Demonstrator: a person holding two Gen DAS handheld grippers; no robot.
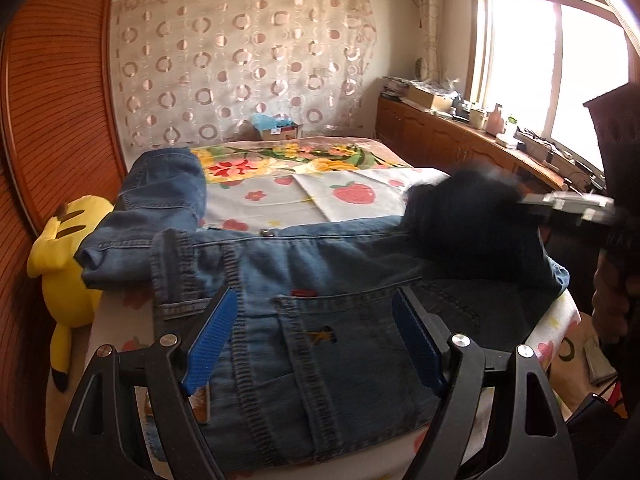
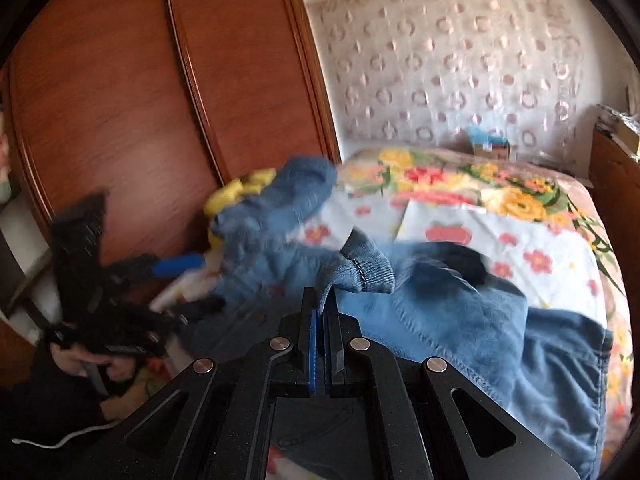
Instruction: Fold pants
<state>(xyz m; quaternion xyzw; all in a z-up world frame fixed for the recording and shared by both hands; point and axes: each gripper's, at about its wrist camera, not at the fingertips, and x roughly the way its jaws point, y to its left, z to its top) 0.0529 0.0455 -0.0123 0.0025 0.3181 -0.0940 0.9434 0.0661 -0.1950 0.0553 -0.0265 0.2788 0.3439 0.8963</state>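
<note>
The jeans (image 1: pixel 280 280) lie across the near end of the bed (image 1: pixel 360 196), waistband and back pocket toward 6 o'clock, one leg running to 10 o'clock, where its hem hangs past the bed's edge onto a yellow plush (image 1: pixel 68 264). At 3 o'clock the denim reaches the bed's corner. Beyond the jeans the strawberry sheet lies bare toward 12 o'clock, up to a floral blanket (image 1: pixel 300 158).

The left gripper (image 1: pixel 316 328) hovers over the back pocket, its blue fingers (image 1: pixel 212 344) released and wide apart, nothing between them. The right gripper (image 2: pixel 322 312) has its fingers clenched on a fold of denim (image 2: pixel 368 268), lifted clear of the bed.

A small box (image 1: pixel 280 130) at the bed's far end holds something blue; what it is I cannot tell.
</note>
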